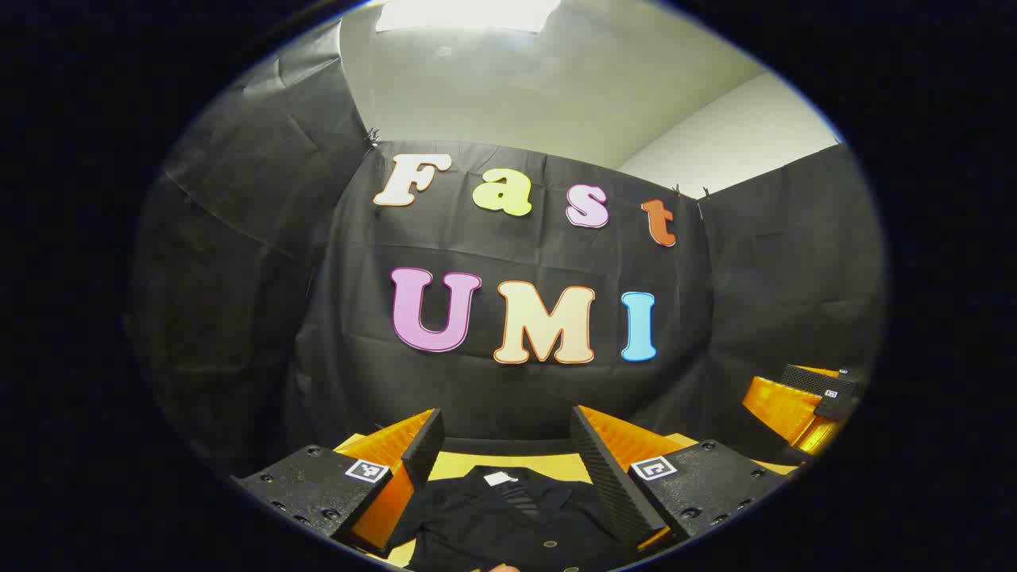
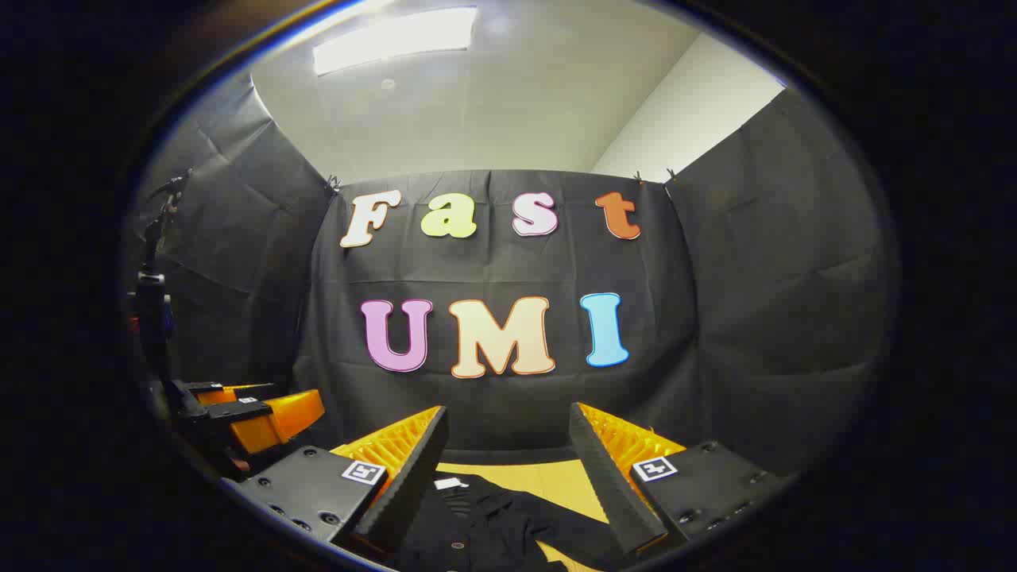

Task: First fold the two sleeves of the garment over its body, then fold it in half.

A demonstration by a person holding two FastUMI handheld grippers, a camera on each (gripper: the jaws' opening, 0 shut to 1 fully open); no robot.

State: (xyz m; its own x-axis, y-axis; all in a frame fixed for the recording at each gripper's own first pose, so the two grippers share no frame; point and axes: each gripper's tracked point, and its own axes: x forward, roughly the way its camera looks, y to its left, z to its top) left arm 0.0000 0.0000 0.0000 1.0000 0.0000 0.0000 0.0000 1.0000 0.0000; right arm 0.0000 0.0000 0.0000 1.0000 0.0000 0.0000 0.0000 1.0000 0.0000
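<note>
Left tongs (image 1: 502,453) stand wide apart in the left gripper view, their two fingers (image 1: 423,451) splayed into a broad gap with nothing between them, raised above the counter (image 1: 454,464) and facing the black cloth wall (image 1: 508,381). Below that gap lies the task's thing, a black shirt (image 1: 508,520), spread flat on the yellow counter with its collar toward the wall, a small white label (image 1: 500,478) at the neck and a row of buttons down the front; neither finger touches it. Far off to the right in this same view the right tongs (image 1: 810,405) hang in the air near the side cloth. Seen from the right gripper view, the right tongs (image 2: 508,449) are likewise opened wide and empty, held above the counter (image 2: 556,477), fingers (image 2: 417,469) clear of the fabric. Under them the black shirt (image 2: 493,520) lies with its label (image 2: 450,482) near the left finger, and one sleeve (image 2: 568,524) stretches out across the yellow surface toward the right finger. At the left edge of this view the left tongs (image 2: 254,413) hover apart from the garment, with a dark stand (image 2: 151,302) rising behind them. Overhead a ceiling light panel (image 2: 393,40) glows bright
</note>
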